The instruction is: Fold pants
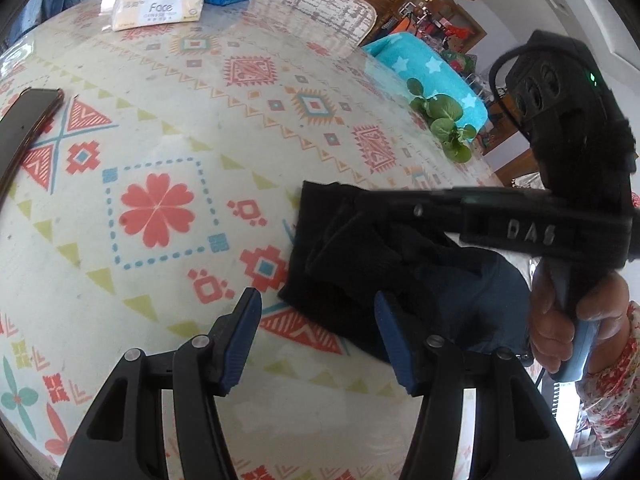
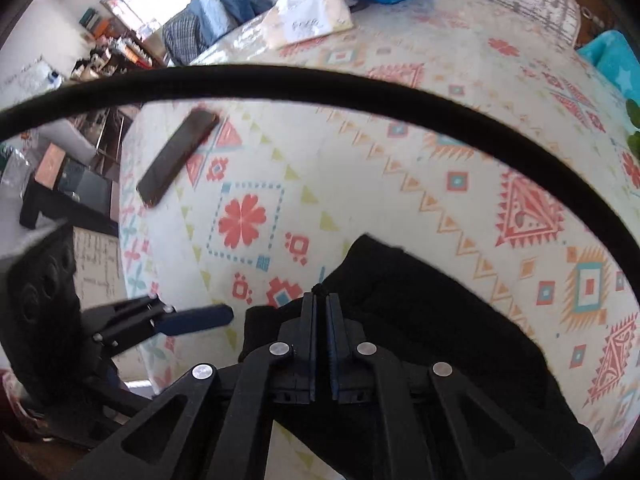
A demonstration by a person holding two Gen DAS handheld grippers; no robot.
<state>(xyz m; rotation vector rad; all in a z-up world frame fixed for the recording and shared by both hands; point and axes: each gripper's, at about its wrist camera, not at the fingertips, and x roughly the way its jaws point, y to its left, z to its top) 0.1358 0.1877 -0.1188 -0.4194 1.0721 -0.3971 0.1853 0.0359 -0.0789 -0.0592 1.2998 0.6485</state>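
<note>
The right tool pinches a fold of the black pants on the table. The left tool is spread beside them. Next it probably must grip the near edge.

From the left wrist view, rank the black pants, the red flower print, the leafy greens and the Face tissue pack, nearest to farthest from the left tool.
1. black pants, just ahead, right of the left tool
2. red flower print, ahead left
3. leafy greens, far right edge
4. Face tissue pack, far end, left
</note>
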